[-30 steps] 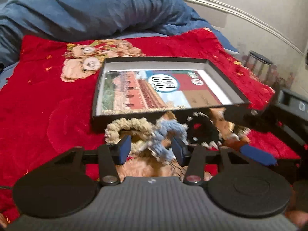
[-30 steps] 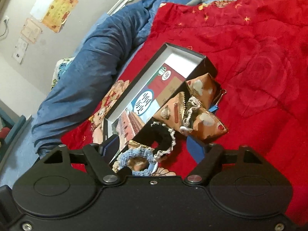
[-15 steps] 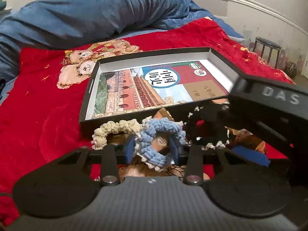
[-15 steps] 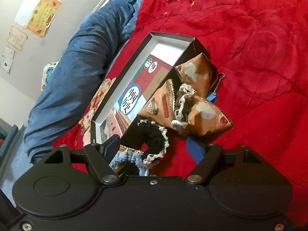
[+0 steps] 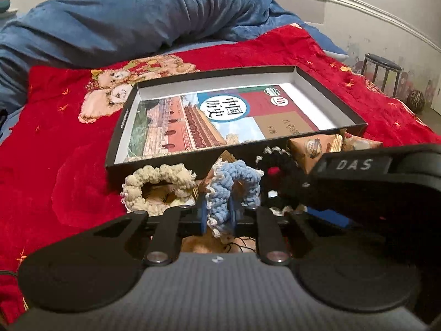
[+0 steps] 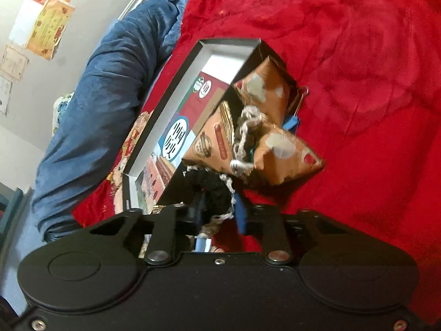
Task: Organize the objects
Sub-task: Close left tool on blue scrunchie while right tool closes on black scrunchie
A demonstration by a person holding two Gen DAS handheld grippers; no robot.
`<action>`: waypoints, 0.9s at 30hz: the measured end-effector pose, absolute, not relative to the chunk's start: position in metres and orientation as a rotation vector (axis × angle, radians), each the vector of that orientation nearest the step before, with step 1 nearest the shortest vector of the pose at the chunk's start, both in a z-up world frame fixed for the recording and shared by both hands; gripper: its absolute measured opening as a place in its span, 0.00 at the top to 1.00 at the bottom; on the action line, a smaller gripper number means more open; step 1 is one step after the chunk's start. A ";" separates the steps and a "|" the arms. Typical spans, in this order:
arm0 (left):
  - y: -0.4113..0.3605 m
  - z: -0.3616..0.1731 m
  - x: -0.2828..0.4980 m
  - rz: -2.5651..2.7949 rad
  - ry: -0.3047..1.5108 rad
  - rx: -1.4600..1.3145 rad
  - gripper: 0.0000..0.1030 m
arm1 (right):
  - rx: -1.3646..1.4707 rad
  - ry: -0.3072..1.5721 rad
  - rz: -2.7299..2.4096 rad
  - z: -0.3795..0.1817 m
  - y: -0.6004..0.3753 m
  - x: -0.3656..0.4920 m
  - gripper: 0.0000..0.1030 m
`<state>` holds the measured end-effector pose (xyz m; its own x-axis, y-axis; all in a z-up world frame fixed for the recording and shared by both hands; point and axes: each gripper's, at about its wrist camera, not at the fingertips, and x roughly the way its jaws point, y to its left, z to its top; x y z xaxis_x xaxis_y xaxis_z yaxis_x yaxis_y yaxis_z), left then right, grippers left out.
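Still fuzzy: blue scrunchie (image 5: pixel 235 190), white-edged.

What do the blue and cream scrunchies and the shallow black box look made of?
Blue scrunchie: chunky crocheted yarn, matte and fuzzy, with looped ridges. Cream scrunchie: the same plush yarn, lumpy and soft. Shallow black box: probably cardboard, with thin straight walls, matte black outside and plain white inside.
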<state>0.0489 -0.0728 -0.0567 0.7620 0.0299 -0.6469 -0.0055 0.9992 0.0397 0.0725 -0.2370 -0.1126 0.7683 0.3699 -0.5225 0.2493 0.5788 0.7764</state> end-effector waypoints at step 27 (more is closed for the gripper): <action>-0.085 -0.037 0.008 -0.045 0.567 0.106 0.87 | 1.016 0.650 0.119 -0.105 -0.232 0.046 0.85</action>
<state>0.0080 -0.0850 -0.0373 0.8429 -0.0129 -0.5379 0.0714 0.9936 0.0879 0.0456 -0.2323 -0.1053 0.8069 0.3840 -0.4488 0.1999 0.5374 0.8193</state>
